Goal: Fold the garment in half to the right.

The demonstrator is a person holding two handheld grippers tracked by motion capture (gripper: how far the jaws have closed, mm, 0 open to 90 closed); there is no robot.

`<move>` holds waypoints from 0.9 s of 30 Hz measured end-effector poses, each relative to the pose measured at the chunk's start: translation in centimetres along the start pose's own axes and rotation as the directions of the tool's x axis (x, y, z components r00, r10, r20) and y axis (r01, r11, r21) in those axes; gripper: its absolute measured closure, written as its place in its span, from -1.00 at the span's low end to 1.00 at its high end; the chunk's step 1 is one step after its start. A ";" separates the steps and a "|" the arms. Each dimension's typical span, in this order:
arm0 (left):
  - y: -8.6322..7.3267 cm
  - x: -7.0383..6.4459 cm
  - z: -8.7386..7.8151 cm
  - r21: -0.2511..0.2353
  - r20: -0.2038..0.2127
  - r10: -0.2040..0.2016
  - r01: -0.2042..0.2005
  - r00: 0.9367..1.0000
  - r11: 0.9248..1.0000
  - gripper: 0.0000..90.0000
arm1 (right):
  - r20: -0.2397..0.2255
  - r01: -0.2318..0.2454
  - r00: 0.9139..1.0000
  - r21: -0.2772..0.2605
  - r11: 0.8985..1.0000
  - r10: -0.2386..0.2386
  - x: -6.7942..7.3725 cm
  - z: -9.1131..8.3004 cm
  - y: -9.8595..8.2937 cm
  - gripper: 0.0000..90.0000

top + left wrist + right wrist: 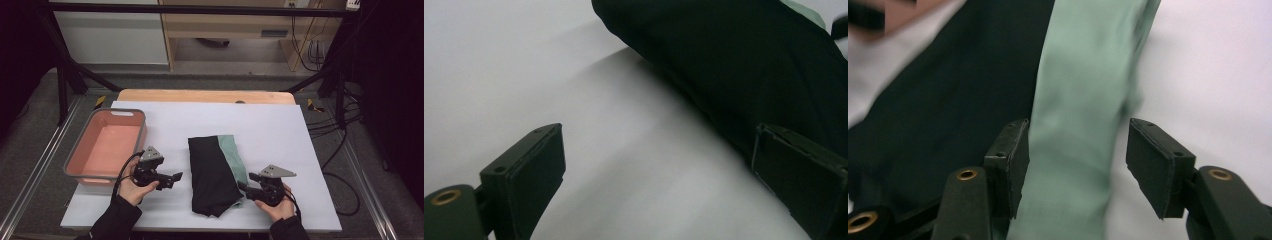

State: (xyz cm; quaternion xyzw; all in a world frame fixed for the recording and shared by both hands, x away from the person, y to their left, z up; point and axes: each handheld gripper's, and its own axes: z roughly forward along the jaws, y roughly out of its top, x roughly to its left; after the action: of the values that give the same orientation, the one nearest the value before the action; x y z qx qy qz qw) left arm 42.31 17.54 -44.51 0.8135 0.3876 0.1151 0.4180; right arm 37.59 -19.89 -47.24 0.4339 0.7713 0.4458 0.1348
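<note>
Approach to a folded garment stack. The right gripper (243,185), held in the person's right hand (278,206), lies low near the front edge of the tabletop with its jaws apart; in the right gripper view they straddle the exposed strip of the green cloth (1083,125), one jaw at the seam where the black cloth (948,120) overlaps it, the other over bare table cover. The left gripper (179,176), held in the left hand (131,189), has its jaws spread wide and grips nothing; in the left gripper view one jaw reaches the black cloth's near edge, the other stands over bare cover. The stack, black cloth (210,172) over green cloth (234,157), lies at the middle of the white table cover (280,125), between the two grippers. A pink bin (82,155) sits at the left edge, just beside the left hand. The step in hand appears to be positioning for a two-sided grasp. The next move probably calls for lowering each gripper so one jaw slides beneath the fabric edge, then closing both before lifting together.
</note>
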 end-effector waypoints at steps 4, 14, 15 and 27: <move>-0.1 0.0 0.1 0.009 0.006 -0.001 0.001 1.000 1.000 -0.86 | -0.015 0.000 1.000 0.071 0.997 0.001 -0.1 1.0 -1.1 0.24; -0.1 0.0 0.0 0.003 0.020 -0.012 0.012 1.000 1.000 -0.86 | -0.026 -0.048 0.998 0.169 0.984 0.053 0.8 -0.3 -0.6 0.94; -0.1 0.0 0.1 0.001 0.025 -0.017 0.017 1.000 1.000 -0.86 | -0.022 -0.049 0.998 0.174 0.983 0.054 0.8 -0.4 -0.7 0.94; 0.6 -0.6 -0.3 -0.016 0.070 -0.037 0.038 0.997 0.999 -0.84 | -0.022 -0.017 1.000 0.059 0.998 0.018 0.4 0.0 -1.1 0.30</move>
State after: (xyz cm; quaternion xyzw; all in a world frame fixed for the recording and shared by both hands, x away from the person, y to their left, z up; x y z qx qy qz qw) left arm 42.04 17.09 -43.81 0.8060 0.3870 0.0820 0.4403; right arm 36.77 -19.83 -48.01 0.4394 0.7818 0.4288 0.1092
